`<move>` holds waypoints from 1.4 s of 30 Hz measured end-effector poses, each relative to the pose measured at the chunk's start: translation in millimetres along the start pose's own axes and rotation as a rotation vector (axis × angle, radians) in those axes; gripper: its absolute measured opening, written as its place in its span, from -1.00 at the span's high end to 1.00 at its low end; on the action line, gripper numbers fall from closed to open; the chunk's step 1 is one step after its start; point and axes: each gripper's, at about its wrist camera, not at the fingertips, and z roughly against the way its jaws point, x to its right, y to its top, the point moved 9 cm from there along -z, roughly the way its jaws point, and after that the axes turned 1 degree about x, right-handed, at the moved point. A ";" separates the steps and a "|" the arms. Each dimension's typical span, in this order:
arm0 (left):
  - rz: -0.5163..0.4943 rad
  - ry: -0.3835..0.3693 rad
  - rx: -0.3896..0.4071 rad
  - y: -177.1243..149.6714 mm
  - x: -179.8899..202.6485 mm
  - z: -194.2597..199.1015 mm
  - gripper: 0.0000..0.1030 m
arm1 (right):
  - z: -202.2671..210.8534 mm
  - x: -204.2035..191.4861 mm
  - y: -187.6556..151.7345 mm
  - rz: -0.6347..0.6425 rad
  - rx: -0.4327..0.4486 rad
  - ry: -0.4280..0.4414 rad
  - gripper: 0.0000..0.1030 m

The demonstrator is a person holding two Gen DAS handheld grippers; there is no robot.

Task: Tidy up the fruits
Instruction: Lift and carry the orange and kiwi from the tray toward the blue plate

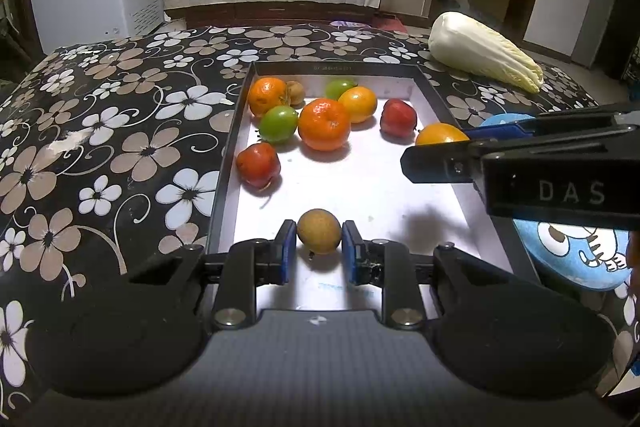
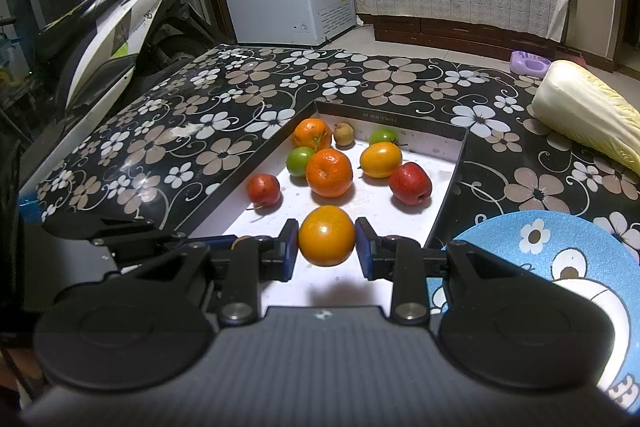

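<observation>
Left wrist view shows the left tool [image 1: 319,251] closed on a small round brown fruit [image 1: 319,231], blue pads snug against both sides, sitting low over the near end of the shallow black-rimmed tray with the white floor [image 1: 228,163]. Over on the right wrist view, the right tool [image 2: 327,247] is clamped on a smooth yellow-orange round fruit [image 2: 327,235] the same way, also above the tray's near end. So both tools are loaded – neither fruit has gone anywhere yet.

Still loose in the tray: two ribbed orange mandarins, two green ones, another yellow-orange one, two red ones and a second little brown one, all bunched toward the far end.

The round blue cartoon-print plate [image 2: 532,251] sits just beside the tray's right rim, and my guess is that's where fruit is meant to go (can't be sure which fruit goes where from this alone).

Tips for doing this bit well, as I see it:
- lift straight up until the fruit clears the tray rim before swinging sideways
- the right tool is nearer the plate, so I'd move it first – the two tools are close together
- round fruit rolls, so lower it right onto the plate before letting go
- place toward the middle, not the edge
</observation>
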 end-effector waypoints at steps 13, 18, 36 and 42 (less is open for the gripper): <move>0.016 -0.009 0.009 5.8 0.3 2.9 0.44 | 3.0 0.4 2.3 -0.007 0.008 -0.004 0.35; 0.024 -0.023 0.017 9.7 4.1 6.3 0.44 | 6.5 2.7 3.2 -0.008 0.019 -0.004 0.35; 0.002 -0.086 0.052 20.1 43.4 14.2 0.44 | 27.7 28.0 2.6 -0.040 0.054 -0.038 0.35; -0.005 -0.110 0.066 23.9 58.4 16.2 0.44 | 37.3 38.6 0.8 -0.053 0.064 -0.051 0.35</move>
